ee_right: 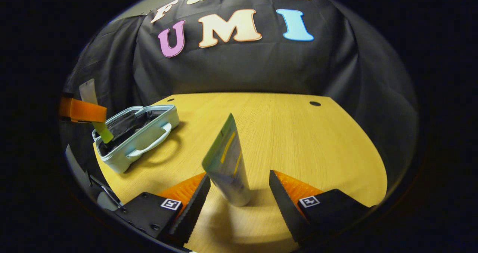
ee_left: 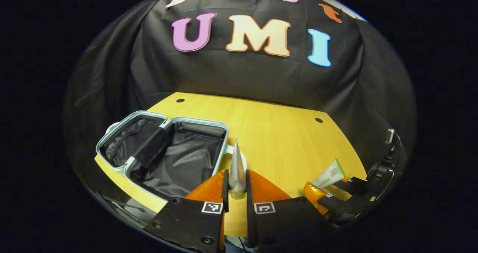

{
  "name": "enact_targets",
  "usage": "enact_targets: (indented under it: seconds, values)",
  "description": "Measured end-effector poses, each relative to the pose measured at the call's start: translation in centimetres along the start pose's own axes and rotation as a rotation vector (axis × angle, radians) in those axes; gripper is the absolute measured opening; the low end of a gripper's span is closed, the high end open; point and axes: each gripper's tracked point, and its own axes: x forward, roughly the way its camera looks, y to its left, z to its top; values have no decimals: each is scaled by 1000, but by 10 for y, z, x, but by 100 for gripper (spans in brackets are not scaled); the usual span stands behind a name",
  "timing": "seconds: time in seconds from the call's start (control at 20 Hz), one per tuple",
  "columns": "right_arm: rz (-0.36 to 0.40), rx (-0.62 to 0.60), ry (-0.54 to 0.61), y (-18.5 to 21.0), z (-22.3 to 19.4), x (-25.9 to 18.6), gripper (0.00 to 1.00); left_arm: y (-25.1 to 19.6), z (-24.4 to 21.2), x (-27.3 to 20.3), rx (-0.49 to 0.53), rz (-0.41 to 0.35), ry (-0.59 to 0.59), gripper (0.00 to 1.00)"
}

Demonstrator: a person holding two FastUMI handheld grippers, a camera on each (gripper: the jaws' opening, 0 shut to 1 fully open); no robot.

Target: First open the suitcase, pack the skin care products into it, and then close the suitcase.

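The light blue suitcase (ee_left: 164,154) lies open at the table's left, its dark lining showing; in the right gripper view the suitcase (ee_right: 143,137) shows its handle side. My left gripper (ee_left: 236,172) is shut on a silvery tube (ee_left: 236,167), held edge-on just right of the case. In the right gripper view that left gripper (ee_right: 82,111) holds the tube (ee_right: 98,124) cap down over the case's near rim. My right gripper (ee_right: 239,174) is open around a white and green tube (ee_right: 227,163) standing cap-down on the table, with a gap at the right finger (ee_right: 283,204).
The wooden table (ee_left: 280,133) runs to the back and right, with small dark holes near its far corners. In the left gripper view the right gripper (ee_left: 336,195) and its tube (ee_left: 330,173) sit at the table's right front edge. Black cloth walls the booth.
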Motion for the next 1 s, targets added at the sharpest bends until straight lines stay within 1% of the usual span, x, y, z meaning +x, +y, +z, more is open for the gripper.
enact_targets:
  seconds: [0.05,0.1,0.15,0.2,0.25,0.3,0.4,0.45,0.5,0.55,0.6,0.8,0.9,1.0]
  values:
    - [-5,-3,2,0,-2,1,93,9,-1,-1,-4,22,6,16]
    - [0,-3,10,1,-3,6,74,19,-3,-2,-5,43,10,16]
    - [-12,-13,15,1,-5,4,55,27,-5,-2,-4,62,16,16]
    - [-12,-24,24,2,-4,8,42,34,-8,-3,-9,78,22,16]
    - [-8,-44,33,5,-3,9,42,40,-8,-4,-20,91,25,16]
    - [-4,-57,48,6,-3,12,33,45,-9,-4,-34,99,33,16]
    - [21,-46,95,12,-6,6,28,59,-11,-2,-51,131,57,16]
    - [36,-46,101,17,-1,5,25,65,-14,0,-46,140,78,16]
    - [55,-49,102,23,7,4,24,71,-14,2,-31,150,87,16]
    - [69,-50,102,32,13,2,21,78,-12,6,-15,157,91,16]
    - [78,-47,98,40,21,1,24,83,-12,11,-2,155,102,16]
    - [99,-15,75,80,57,-2,24,111,-14,38,41,138,175,16]
    - [109,-4,82,108,75,-3,24,128,-19,50,67,134,230,16]
    - [134,5,82,139,86,-2,24,144,-27,58,91,113,288,16]
